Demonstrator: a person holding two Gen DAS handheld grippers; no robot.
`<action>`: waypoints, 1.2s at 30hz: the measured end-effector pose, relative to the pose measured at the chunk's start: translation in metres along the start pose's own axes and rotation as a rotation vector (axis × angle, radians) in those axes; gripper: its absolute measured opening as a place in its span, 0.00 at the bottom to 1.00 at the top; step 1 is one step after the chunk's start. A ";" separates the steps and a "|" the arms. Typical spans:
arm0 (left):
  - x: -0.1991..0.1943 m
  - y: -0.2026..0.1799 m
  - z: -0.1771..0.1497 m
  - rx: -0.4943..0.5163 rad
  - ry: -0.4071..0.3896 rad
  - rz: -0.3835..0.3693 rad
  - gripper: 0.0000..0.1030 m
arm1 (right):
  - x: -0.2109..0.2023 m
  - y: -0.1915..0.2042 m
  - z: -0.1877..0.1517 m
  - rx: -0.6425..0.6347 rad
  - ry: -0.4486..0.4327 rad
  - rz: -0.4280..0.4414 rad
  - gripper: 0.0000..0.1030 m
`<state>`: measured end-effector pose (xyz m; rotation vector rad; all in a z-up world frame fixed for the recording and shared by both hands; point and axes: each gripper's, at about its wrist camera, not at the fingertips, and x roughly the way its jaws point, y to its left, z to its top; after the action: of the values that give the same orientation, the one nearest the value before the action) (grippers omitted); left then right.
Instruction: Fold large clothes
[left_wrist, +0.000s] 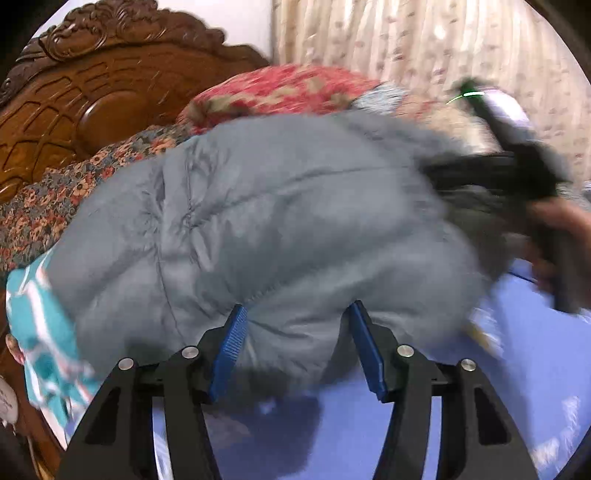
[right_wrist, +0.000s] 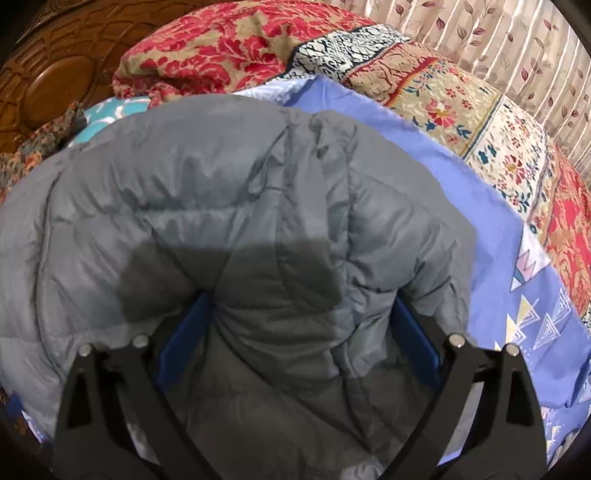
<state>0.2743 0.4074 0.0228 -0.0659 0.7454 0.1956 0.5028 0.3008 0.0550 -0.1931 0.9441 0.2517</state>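
Note:
A grey quilted puffer jacket (left_wrist: 258, 221) lies bunched on a blue bedsheet (left_wrist: 480, 387). My left gripper (left_wrist: 297, 314) is open, its blue pads (left_wrist: 229, 347) on either side of a puffy fold at the jacket's near edge. My right gripper shows blurred at the right of the left wrist view (left_wrist: 517, 177), over the jacket. In the right wrist view the jacket (right_wrist: 221, 206) fills the frame. My right gripper (right_wrist: 299, 306) is wide open with a thick fold of jacket between its blue pads (right_wrist: 184, 332).
A carved wooden headboard (left_wrist: 74, 92) stands at the left. A red floral blanket (right_wrist: 221, 44), a patterned quilt (right_wrist: 461, 122), a teal patterned cloth (left_wrist: 40, 314) and a floral cloth (left_wrist: 74, 184) lie around the jacket. A leaf-print curtain (right_wrist: 517, 48) hangs behind the bed.

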 end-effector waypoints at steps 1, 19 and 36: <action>0.010 0.006 0.011 -0.008 -0.004 0.004 0.73 | 0.006 -0.002 0.007 0.016 -0.001 0.004 0.94; 0.086 -0.012 0.077 0.110 0.040 0.141 0.73 | 0.068 -0.016 0.069 0.116 0.108 0.052 0.95; -0.154 -0.069 -0.098 -0.030 -0.012 0.031 0.90 | -0.199 -0.041 -0.296 0.131 -0.165 0.197 0.95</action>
<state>0.1122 0.3038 0.0546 -0.0813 0.7315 0.2367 0.1749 0.1553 0.0502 0.0413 0.8132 0.3803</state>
